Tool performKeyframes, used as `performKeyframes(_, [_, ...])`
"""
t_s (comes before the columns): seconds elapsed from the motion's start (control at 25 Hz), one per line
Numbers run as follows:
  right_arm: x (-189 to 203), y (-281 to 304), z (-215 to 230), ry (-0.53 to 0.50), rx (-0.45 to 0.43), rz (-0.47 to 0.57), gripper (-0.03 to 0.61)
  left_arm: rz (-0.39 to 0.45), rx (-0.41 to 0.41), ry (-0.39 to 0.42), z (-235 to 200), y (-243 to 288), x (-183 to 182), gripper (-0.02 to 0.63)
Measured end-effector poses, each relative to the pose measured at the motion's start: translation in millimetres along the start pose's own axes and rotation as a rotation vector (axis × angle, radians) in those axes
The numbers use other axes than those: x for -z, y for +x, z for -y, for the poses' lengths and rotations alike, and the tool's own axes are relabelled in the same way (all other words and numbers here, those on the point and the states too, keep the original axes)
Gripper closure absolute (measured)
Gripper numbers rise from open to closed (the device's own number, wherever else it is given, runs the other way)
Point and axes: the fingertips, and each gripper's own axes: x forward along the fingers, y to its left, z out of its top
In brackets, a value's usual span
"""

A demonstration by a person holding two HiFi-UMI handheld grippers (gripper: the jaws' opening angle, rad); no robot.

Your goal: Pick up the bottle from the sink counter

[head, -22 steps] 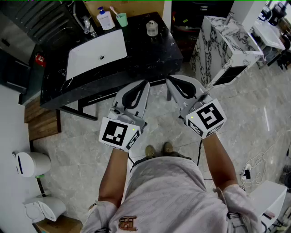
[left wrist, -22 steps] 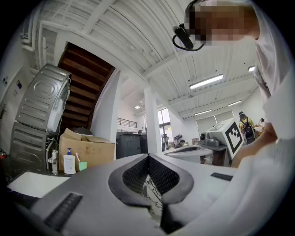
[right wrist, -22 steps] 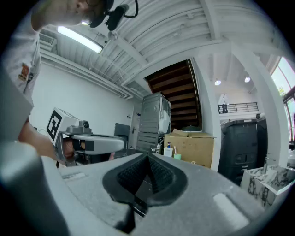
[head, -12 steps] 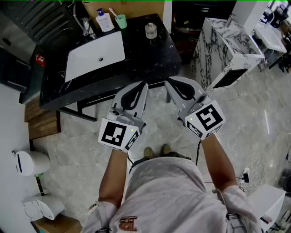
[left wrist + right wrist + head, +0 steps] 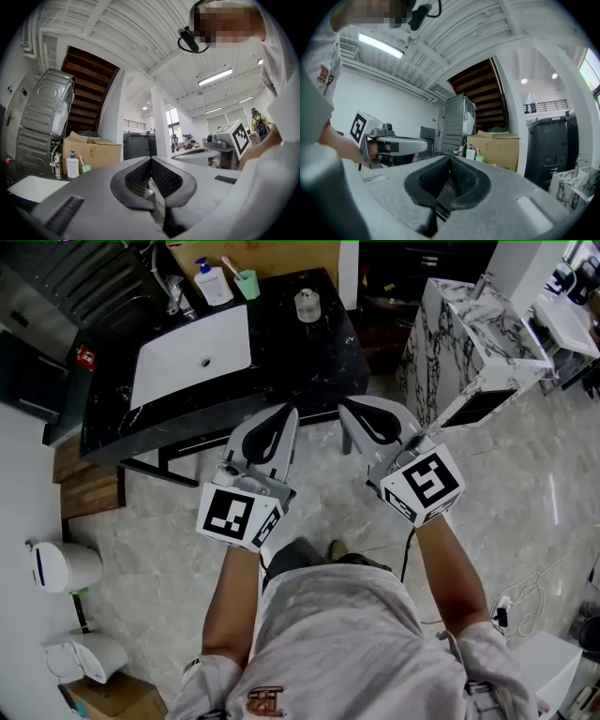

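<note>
In the head view the left gripper (image 5: pixel 288 411) and right gripper (image 5: pixel 344 410) hang over the floor on the near side of the black sink counter (image 5: pixel 291 357), well short of it, while the white pump bottle (image 5: pixel 203 279) stands untouched at its far left corner beside a green cup (image 5: pixel 247 283). The left gripper view shows that gripper's jaws pressed together on nothing, the bottle (image 5: pixel 72 167) small and far off to the left. The right gripper view shows the same empty, closed jaws with the bottle (image 5: pixel 470 153) distant ahead, so I judge the whole pick remains: approach, opening, grasp and lift.
</note>
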Motion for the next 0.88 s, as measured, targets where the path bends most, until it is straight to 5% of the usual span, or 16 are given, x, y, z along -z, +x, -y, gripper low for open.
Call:
performKeyframes(0.36, [0.5,23.7,21.6,-0.013,-0.007,0.003,0.579,0.009,-0.015,0.016,-25.2,21.8,-0.9,0.614])
performKeyframes(0.88, [11.8,121.4,85.2,-0.039,0.024,-0.020,0.578,0.018,0.019,0.004,-119.3,95.2,17.0,0.614])
